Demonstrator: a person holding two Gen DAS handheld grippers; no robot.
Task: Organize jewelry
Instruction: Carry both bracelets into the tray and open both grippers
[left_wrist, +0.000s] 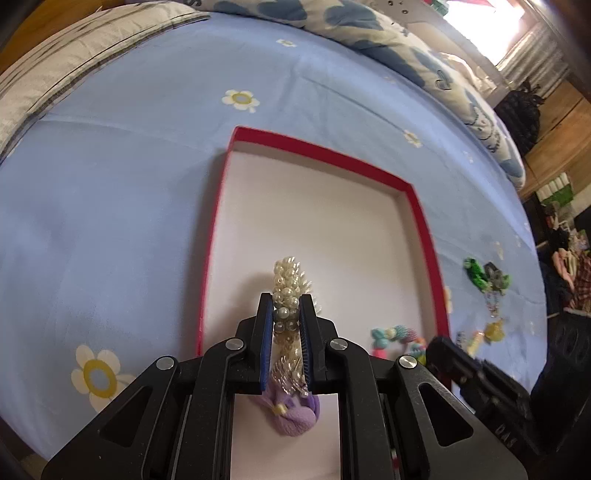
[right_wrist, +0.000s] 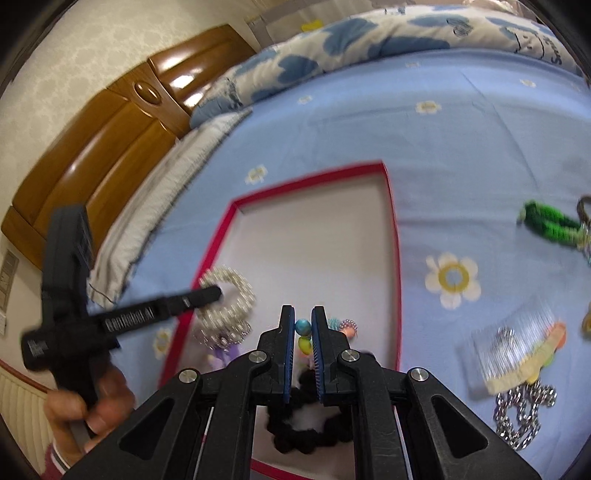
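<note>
A red-rimmed box (left_wrist: 328, 153) with a white floor lies on the blue bed sheet; it also shows in the right wrist view (right_wrist: 397, 258). My left gripper (left_wrist: 287, 299) is shut on a pearl bracelet (left_wrist: 288, 277) over the box floor, above a purple scrunchie (left_wrist: 295, 417). From the right wrist view the left gripper (right_wrist: 218, 293) reaches the pearl bracelet (right_wrist: 236, 299) at the box's left rim. My right gripper (right_wrist: 303, 312) is shut on a colourful bead bracelet (right_wrist: 303, 326) over the box, above a black scrunchie (right_wrist: 310, 428). The bead bracelet also shows in the left wrist view (left_wrist: 395, 334).
On the sheet right of the box lie a green braided piece (right_wrist: 546, 221), a clear hair comb (right_wrist: 517, 339) and a silver chain (right_wrist: 524, 417). Green and yellow trinkets (left_wrist: 484, 275) lie there too. A patterned quilt (right_wrist: 332, 40) and wooden headboard (right_wrist: 110, 122) border the bed.
</note>
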